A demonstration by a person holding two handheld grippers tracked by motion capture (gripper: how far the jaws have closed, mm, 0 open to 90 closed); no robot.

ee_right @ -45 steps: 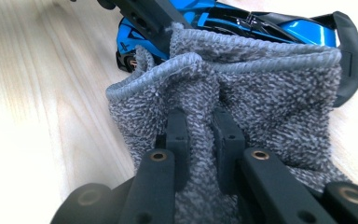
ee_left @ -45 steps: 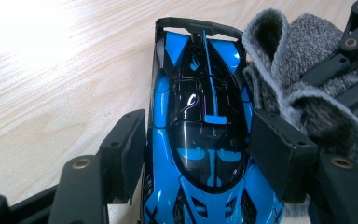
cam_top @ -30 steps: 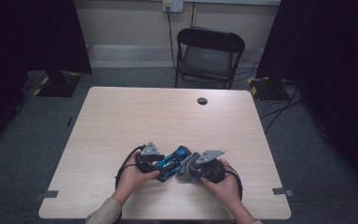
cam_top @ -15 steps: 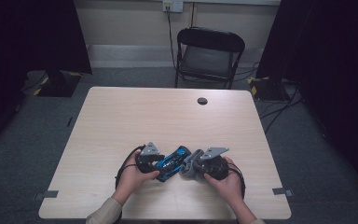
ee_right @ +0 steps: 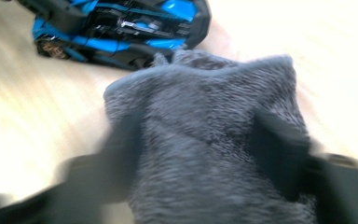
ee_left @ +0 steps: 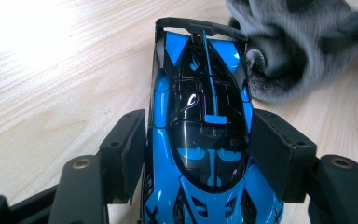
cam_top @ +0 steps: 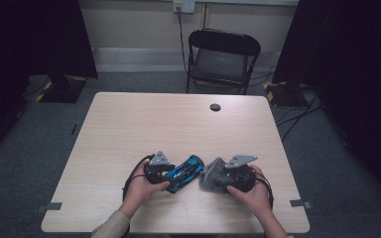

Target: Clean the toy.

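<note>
Blue-black glossy toy car (ee_left: 200, 135) | left jaws clamp it | right jaws loosening, seemingly around grey cloth (ee_right: 205, 140)

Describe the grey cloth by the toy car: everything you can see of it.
The grey cloth is fluffy and fleece-like, bunched into a soft heap. It lies on the pale wooden table near the person's edge, beside the rear wing of the blue and black toy car, close to or brushing it. The right gripper has its black jaws on either side of the bundle; they have just been opening, with the cloth between them.
</note>
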